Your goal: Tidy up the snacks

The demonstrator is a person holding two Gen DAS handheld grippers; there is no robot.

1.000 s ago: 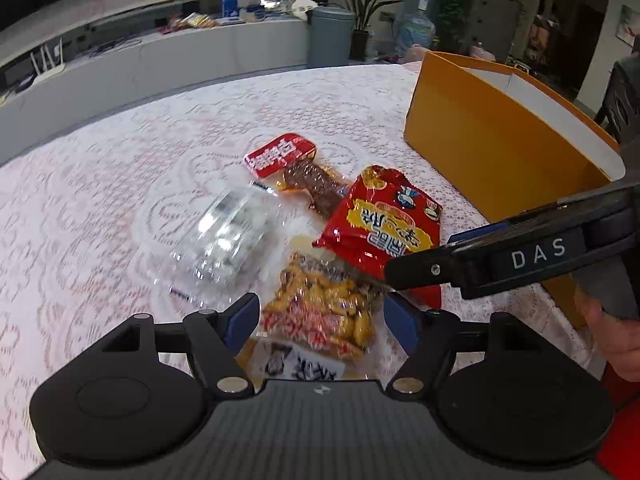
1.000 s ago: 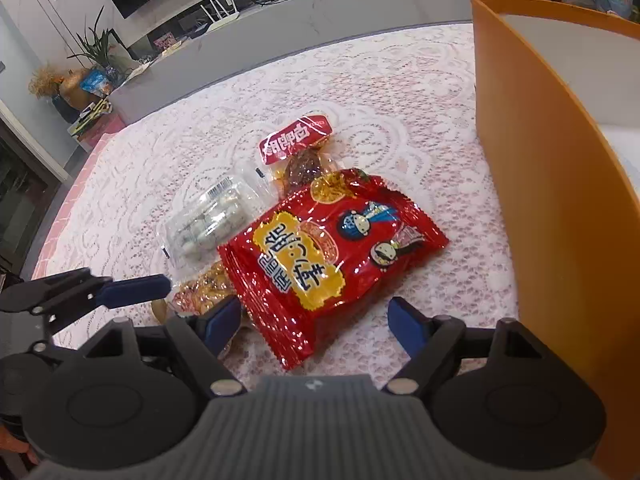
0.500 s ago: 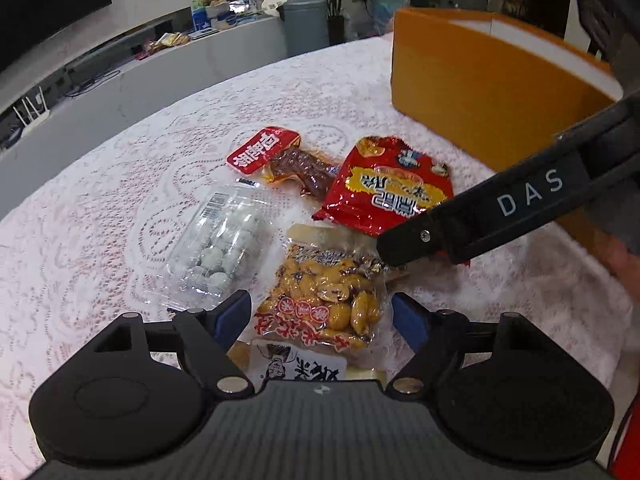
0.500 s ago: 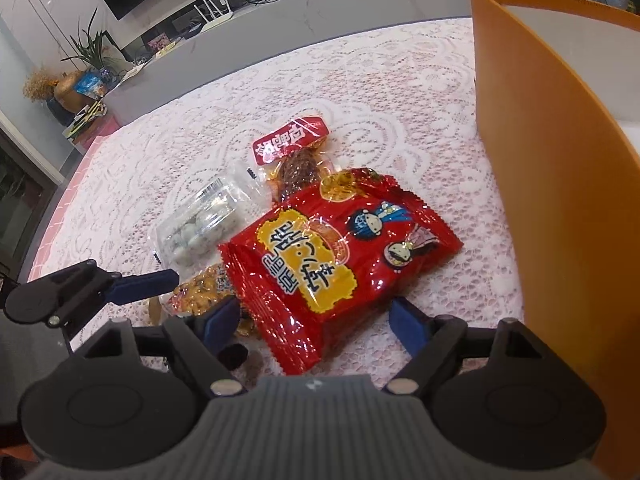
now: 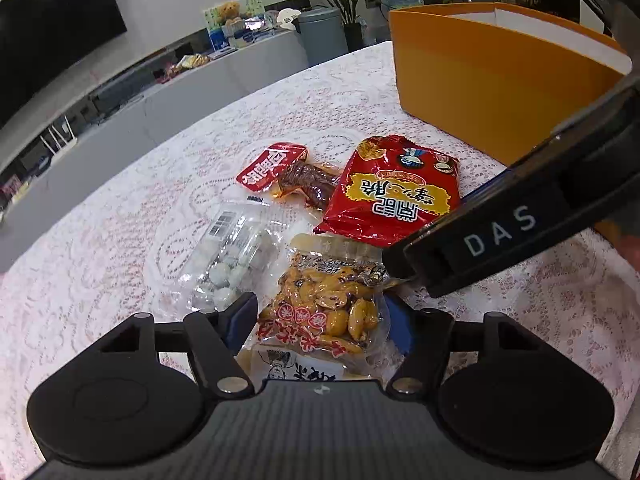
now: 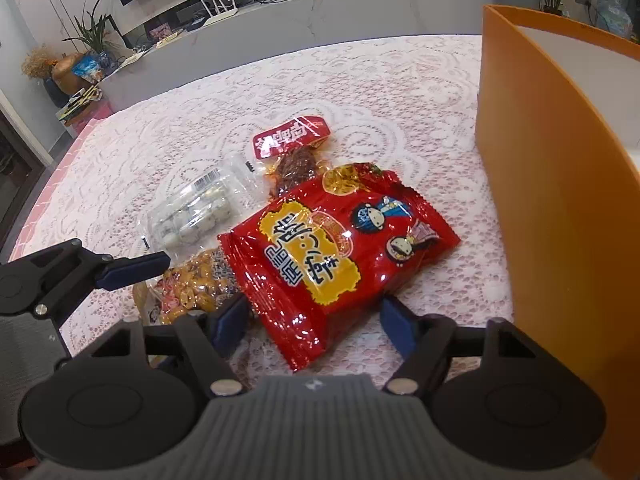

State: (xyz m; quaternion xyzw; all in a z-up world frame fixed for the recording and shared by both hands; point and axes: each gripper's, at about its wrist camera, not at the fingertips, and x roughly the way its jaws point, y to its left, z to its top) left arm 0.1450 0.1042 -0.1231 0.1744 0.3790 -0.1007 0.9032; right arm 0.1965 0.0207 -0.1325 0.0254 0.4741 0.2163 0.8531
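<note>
Between the closing fingers of the left gripper [image 5: 318, 320] lies the yellow snack packet [image 5: 326, 312], flat on the lace tablecloth [image 5: 120, 240] (pads near its edges, contact unclear). Just beside it, the right gripper [image 6: 312, 322], jaws narrowing but spread, straddles the red bag [image 6: 336, 256] near the orange box [image 6: 560, 200].

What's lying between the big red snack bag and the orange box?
Nothing: in the right wrist view only bare lace tablecloth separates the red snack bag from the orange box.
</note>
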